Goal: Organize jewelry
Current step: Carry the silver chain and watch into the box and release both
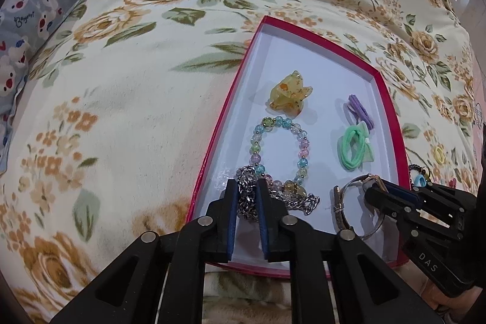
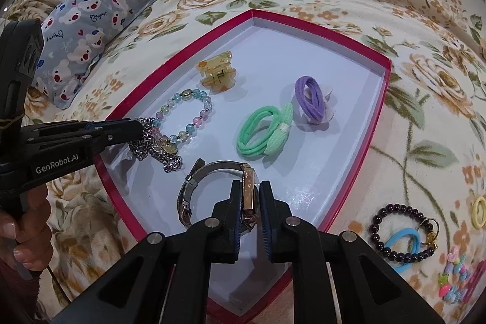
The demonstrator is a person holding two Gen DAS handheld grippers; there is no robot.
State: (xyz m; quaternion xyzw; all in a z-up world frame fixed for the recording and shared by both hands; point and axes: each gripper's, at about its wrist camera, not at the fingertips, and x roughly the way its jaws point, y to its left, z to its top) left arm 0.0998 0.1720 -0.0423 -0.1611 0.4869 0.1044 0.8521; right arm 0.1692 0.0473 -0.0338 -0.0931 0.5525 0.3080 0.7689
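A red box (image 1: 391, 111) with a white floor lies on a floral bedspread; it also shows in the right wrist view (image 2: 385, 87). My left gripper (image 1: 247, 187) is shut on a silver chain (image 1: 246, 196) at the box's near left; the chain (image 2: 158, 154) trails on the floor. My right gripper (image 2: 250, 190) is shut on a wristwatch (image 2: 247, 190), held just above the box floor, also visible in the left wrist view (image 1: 358, 187). Inside lie a pastel bead bracelet (image 1: 300, 141), a yellow hair claw (image 1: 288, 96), a green hair tie (image 2: 261, 132) and a purple hair tie (image 2: 311, 99).
A blue bear-print pillow (image 2: 91, 29) lies left of the box. On the bedspread to the right are a dark bead bracelet (image 2: 395, 233), a blue hair tie (image 2: 404, 248), a yellow ring-shaped tie (image 2: 480, 211) and colourful clips (image 2: 455, 278).
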